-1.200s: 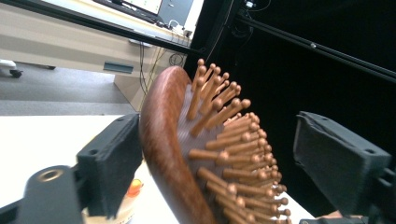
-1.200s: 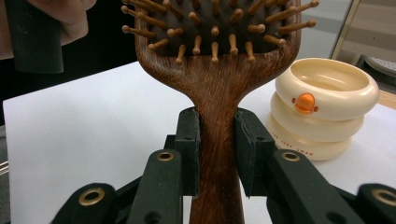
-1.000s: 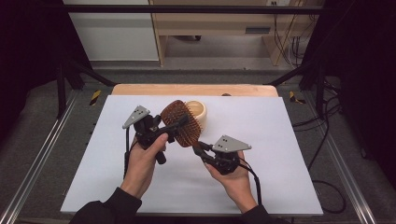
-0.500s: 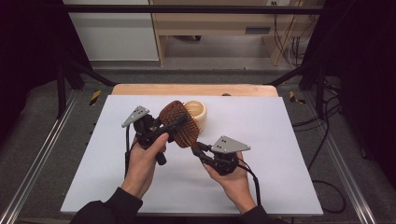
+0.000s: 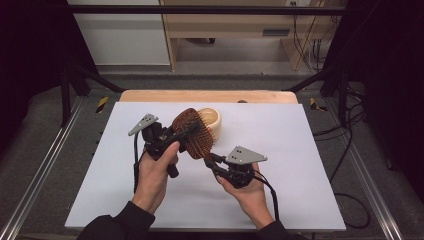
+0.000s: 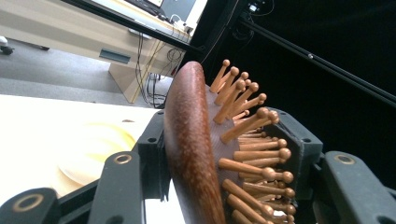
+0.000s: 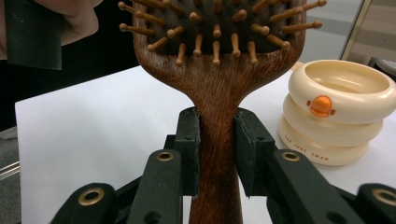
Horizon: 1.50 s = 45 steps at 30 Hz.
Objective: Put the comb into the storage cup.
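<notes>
A person holds a two-jaw gripper in each hand above a white table mat, and a wooden paddle hairbrush is suspended between them, off the surface, near the middle of the table and slightly left. The brush's long axis runs on a slant: its handle points toward the near right and its oval head toward the far left. The right gripper, on the near right, is clamped on the handle; in the right gripper view its two black jaws press against either side of the narrow handle just below where it widens into the head. The left gripper, on the left side of the head, has just been closing its jaws, with the head between them. In the left gripper view one jaw sits against the smooth wooden back and the other against the ball-tipped bristles, so it grips the head across its thickness. Both grippers therefore hold the brush at once, one at each end of its length, the left hand farther away and the right hand nearer the person. Just beyond the brush head, on the mat, stands a cream-coloured round container shaped like stacked rings, with a small orange button on its side. It is apart from the brush.
</notes>
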Tool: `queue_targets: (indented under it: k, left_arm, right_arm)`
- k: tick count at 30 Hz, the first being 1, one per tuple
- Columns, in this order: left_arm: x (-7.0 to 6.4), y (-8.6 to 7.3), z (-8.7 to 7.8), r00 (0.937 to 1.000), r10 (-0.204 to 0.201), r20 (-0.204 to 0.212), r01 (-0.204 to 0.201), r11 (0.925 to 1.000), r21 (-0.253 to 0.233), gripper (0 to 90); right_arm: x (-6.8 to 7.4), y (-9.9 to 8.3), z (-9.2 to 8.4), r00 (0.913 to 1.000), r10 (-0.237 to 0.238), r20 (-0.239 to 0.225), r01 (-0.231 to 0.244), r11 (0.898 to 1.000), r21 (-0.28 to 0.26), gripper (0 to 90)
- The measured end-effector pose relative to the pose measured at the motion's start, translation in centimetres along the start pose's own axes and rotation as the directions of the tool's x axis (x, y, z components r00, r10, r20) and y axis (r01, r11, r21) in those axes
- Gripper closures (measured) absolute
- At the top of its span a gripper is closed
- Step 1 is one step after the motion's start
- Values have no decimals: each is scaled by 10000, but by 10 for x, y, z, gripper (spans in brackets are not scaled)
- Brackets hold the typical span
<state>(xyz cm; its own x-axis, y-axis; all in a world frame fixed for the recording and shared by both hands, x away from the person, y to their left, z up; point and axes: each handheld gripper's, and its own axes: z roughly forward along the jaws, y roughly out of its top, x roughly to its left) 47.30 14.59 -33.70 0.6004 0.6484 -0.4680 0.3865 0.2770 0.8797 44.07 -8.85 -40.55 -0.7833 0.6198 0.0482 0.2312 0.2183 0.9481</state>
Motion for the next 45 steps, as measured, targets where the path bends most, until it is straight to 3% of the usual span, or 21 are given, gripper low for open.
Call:
queue_targets:
  k: [23,33,37,41,45]
  left_arm:
    - [-3,1,1,9995,-219,223,218,9998,27,506]
    - [-1,6,-7,9980,551,-299,-555,9984,-121,504]
    - [1,8,-10,9940,888,-637,-899,9958,-155,504]
    - [2,11,-12,9919,1022,-761,-1041,9943,-222,503]
    - [1,13,-13,9888,1222,-853,-1248,9918,-266,503]
  right_arm:
    - [-2,-3,4,9996,271,-82,-271,9996,34,706]
    - [-6,-8,1,9992,382,103,-387,9983,443,419]
    - [-9,-12,1,9981,250,557,-277,9984,487,306]
    - [-13,-17,4,9917,-48,1288,-36,9979,649,230]
    - [-18,-19,3,9902,62,1393,-190,9957,911,153]
